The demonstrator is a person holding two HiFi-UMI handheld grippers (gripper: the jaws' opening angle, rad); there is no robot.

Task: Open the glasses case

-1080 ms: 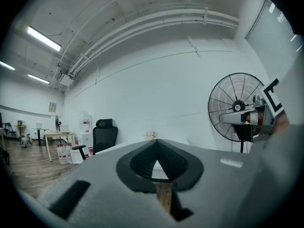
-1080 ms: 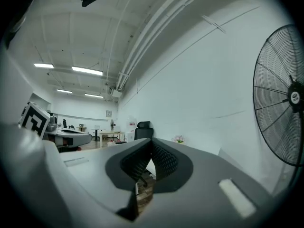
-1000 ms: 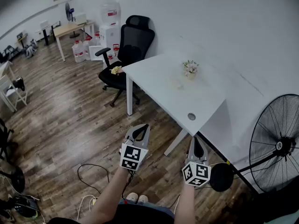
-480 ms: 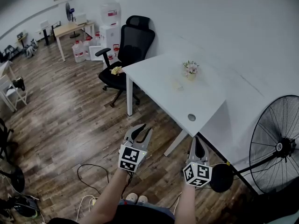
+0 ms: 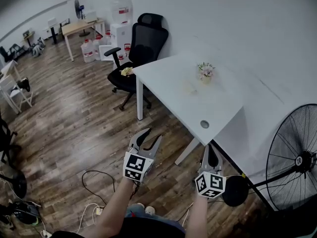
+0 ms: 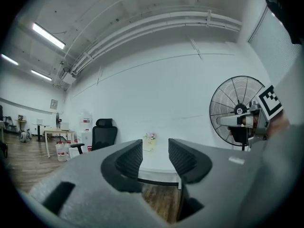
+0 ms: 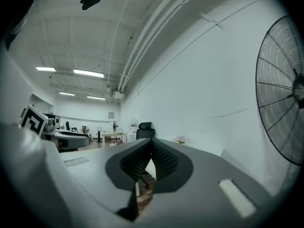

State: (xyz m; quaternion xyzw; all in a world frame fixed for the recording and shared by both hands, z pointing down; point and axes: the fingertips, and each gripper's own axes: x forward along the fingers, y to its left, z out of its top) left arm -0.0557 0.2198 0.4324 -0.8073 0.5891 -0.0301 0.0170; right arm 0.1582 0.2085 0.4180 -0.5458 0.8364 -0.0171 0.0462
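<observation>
Jaws on left gripper (image 5: 152, 135) were opening, empty; right gripper's (image 5: 210, 148) were together; unlocated glasses case risked a misdirected reach

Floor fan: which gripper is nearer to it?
Right. The right gripper is just left of the floor fan; the left gripper, jaws opening on nothing, is farther left.

Grey, dark-padded left claw (image 5: 152, 135) and right claw (image 5: 210, 148) each carry a black-and-white marker cube (image 5: 135, 166).

What I take for the glasses case (image 5: 189, 88) is a faint pale shape lying on the white table (image 5: 163, 86), near the flowers (image 5: 205, 71); I can't tell its state.
</observation>
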